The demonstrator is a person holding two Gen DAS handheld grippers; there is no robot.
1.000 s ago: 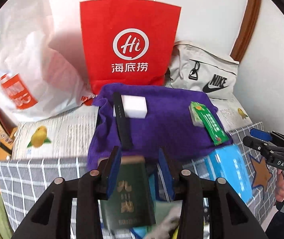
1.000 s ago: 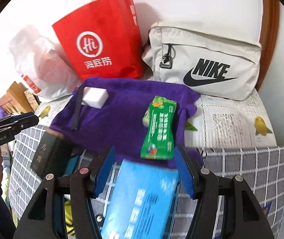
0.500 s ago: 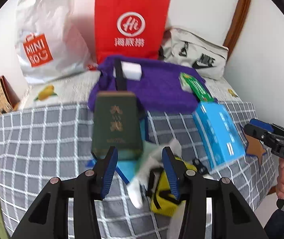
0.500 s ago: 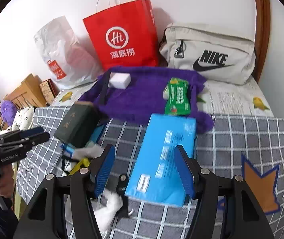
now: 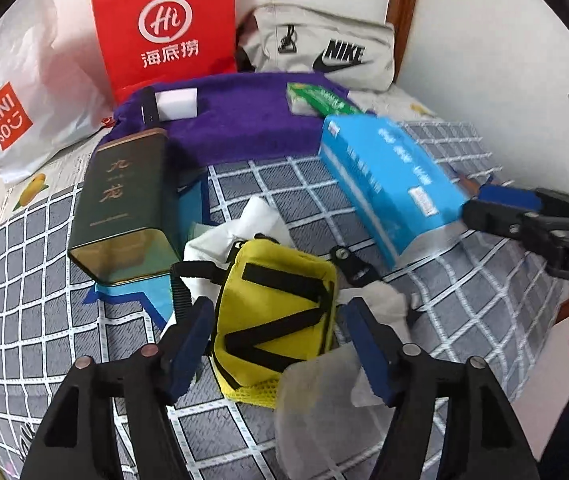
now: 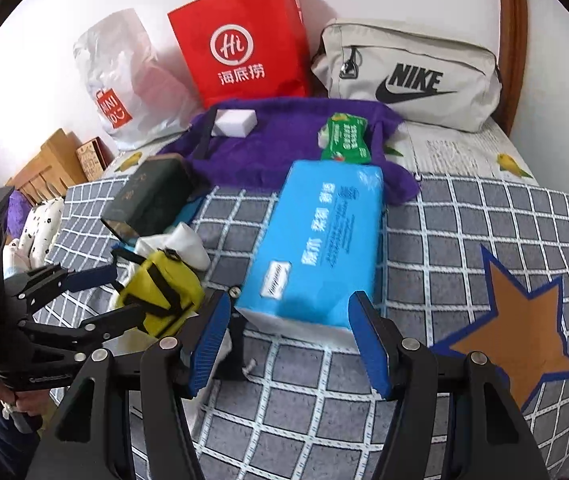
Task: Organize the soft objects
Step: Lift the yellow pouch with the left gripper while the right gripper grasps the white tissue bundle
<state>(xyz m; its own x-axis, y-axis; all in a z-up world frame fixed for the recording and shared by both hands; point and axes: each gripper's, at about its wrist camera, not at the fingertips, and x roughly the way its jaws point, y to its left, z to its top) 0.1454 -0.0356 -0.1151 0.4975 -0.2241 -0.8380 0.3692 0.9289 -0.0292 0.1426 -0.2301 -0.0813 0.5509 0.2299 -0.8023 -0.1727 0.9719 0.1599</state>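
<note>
A yellow pouch with black straps point(image 5: 274, 312) lies on the grey checked bedcover point(image 5: 44, 320), on white cloths point(image 5: 252, 220). My left gripper point(image 5: 278, 344) is open, its jaws on either side of the pouch's near end; it also shows in the right wrist view point(image 6: 112, 292). A blue tissue pack point(image 6: 320, 236) lies to the right. My right gripper point(image 6: 290, 340) is open just in front of the pack's near end. A purple towel point(image 5: 244, 120) behind carries a white block point(image 5: 176, 104) and a green packet point(image 5: 320, 100).
A dark green tin box point(image 5: 124, 204) lies left of the pouch. A red paper bag point(image 5: 164, 28), a white plastic bag point(image 5: 12, 92) and a beige Nike bag point(image 5: 324, 52) stand against the wall. A clear plastic piece point(image 5: 324, 400) lies near my left jaws.
Both grippers have pulled back and lower toward the near side of the bed. The yellow pouch now sits between my left jaws, and the blue pack is just ahead of my right jaws.
</note>
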